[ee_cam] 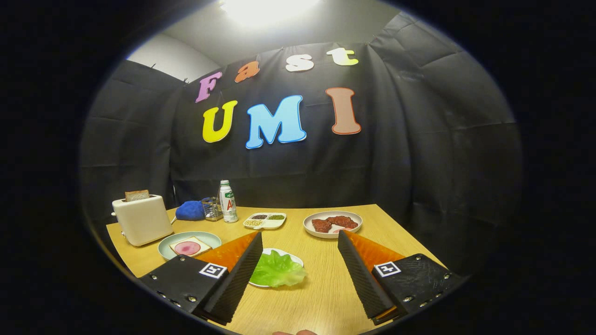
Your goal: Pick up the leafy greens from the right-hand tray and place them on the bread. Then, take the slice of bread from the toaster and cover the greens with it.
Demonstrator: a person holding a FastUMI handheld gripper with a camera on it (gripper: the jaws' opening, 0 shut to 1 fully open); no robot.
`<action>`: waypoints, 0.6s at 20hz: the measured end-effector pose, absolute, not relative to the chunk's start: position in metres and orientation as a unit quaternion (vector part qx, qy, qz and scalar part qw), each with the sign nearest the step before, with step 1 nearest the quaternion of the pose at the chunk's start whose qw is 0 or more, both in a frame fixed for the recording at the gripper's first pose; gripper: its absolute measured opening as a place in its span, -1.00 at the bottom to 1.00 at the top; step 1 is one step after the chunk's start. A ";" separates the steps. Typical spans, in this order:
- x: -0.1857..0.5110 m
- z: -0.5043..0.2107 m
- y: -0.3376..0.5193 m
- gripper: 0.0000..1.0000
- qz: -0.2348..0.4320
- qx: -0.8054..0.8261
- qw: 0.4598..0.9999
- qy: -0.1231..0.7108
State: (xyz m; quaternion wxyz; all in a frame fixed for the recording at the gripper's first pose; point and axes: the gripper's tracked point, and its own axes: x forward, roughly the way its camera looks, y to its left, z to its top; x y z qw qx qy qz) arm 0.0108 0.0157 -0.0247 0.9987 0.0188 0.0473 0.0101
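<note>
Gripper view: we are holding the hand-held gripper wide open, empty. Greens are lying on their plate between the fingers, nearer the left one. Risk: the thin leaf slipping, or the plate sliding on the surface.

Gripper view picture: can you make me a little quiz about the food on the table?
1. True or false: a bread slice sticks up from the toaster.
2. What lies between the open gripper's fingers: A lettuce leaf, B bottle, C cloth?
3. What is on the plate next to the toaster?

Key: 1 true. 2 A. 3 Bread with a pink slice on it.
</note>
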 end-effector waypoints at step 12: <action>0.037 -0.095 0.019 0.99 -0.006 0.042 0.976 0.216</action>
